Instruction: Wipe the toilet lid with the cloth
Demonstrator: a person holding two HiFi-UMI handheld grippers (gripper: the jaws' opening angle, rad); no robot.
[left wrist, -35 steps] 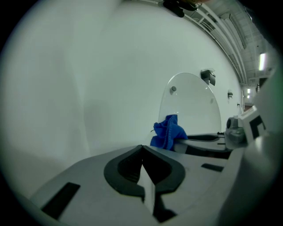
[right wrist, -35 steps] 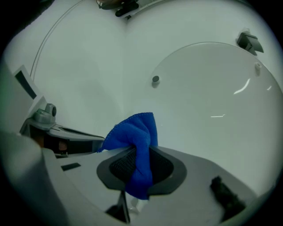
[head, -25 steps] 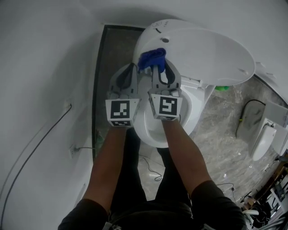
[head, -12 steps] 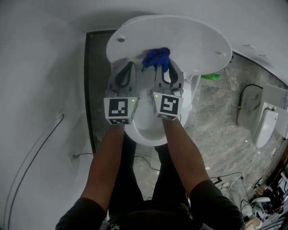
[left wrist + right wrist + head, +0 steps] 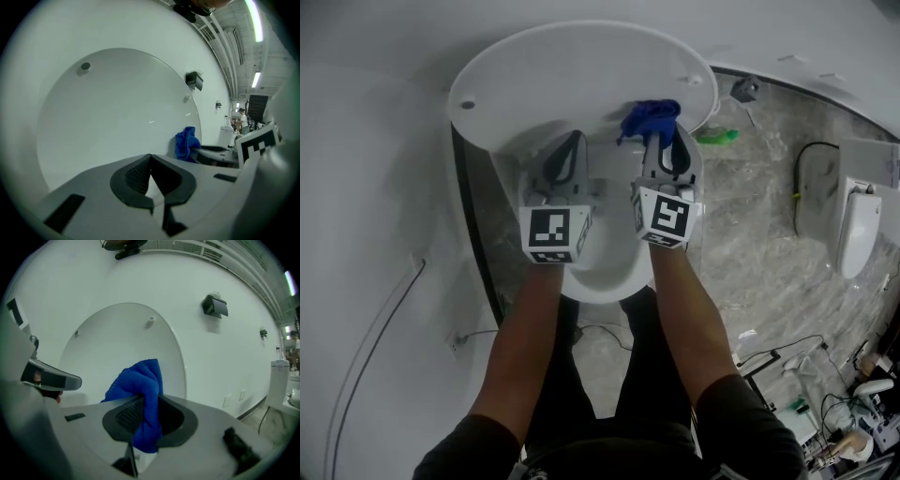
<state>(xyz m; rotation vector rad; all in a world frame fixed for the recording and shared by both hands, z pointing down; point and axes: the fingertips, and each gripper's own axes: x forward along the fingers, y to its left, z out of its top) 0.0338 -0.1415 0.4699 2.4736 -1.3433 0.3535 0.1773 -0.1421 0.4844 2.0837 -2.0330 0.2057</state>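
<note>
Right tool (image 5: 146, 405) is clenched on the cloth (image 5: 140, 380). The blue wad is pinched between the pads, most of it bunched ahead of the tips, with a tail hanging below them.

Left tool (image 5: 150, 158) is also clenched, pads meeting, nothing in it. It rides just left of the right tool. Both point at the raised lid (image 5: 572, 84), above the bowl (image 5: 605, 272).

Change over the last 1 s:
- The cloth has swept sideways across the lid's inner face. It was near the left end, and now sits low on the lid, close to the right edge.
- Both tools have moved across together, with the spacing between them about the same.
- The wad keeps the same shape, so I see no slip in the grip.

Contact: in the left gripper view the cloth, off to that tool's right, looks pressed against the lid. I can't confirm the pressure.

My read: 1 low pass is nearly done and the stroke is running out of lid on this side. The next move is probably to reverse and step higher, as the face above and left of the tips looks like it's left to do. The risk is the wad sliding off the edge if the sweep continues.
</note>
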